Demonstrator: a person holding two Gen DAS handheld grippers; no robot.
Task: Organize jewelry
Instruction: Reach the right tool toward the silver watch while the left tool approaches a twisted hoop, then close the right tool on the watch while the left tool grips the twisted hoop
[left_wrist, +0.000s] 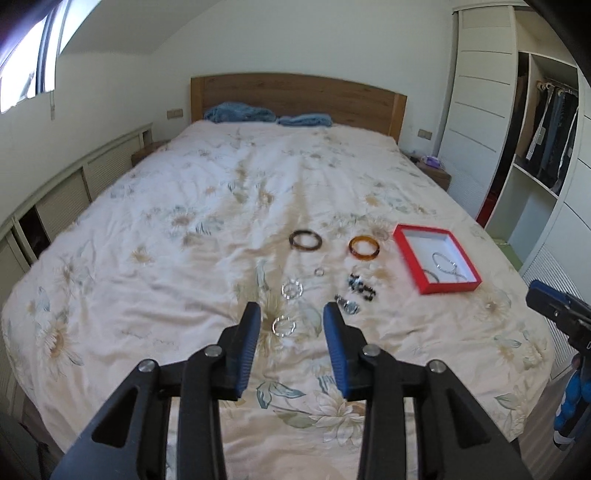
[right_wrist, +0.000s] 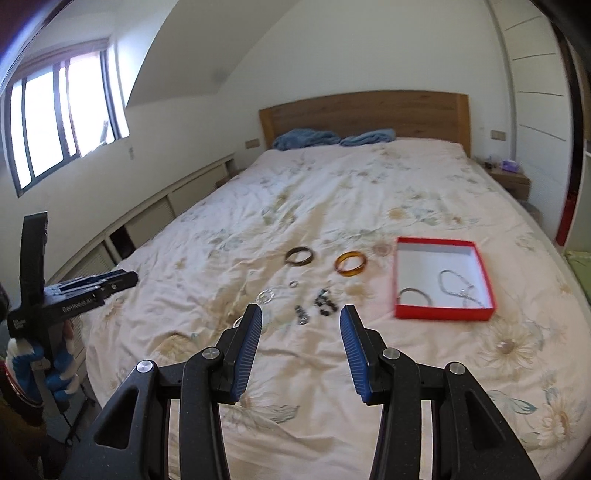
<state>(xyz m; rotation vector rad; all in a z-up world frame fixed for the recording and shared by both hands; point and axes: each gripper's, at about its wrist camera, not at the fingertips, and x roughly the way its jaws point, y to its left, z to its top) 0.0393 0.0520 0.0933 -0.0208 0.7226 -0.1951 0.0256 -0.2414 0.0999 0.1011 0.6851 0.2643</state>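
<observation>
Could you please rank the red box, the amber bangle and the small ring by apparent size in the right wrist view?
1. red box
2. amber bangle
3. small ring
All lie at similar depth, so the order seems safe.

Both wrist cameras hover above the foot of the bed (left_wrist: 184, 206), looking along their open tongs toward the headboard (left_wrist: 295, 96). The left view sits left of the right one; both share the scattered jewelry and the red box (left_wrist: 436, 258), fairly near
</observation>
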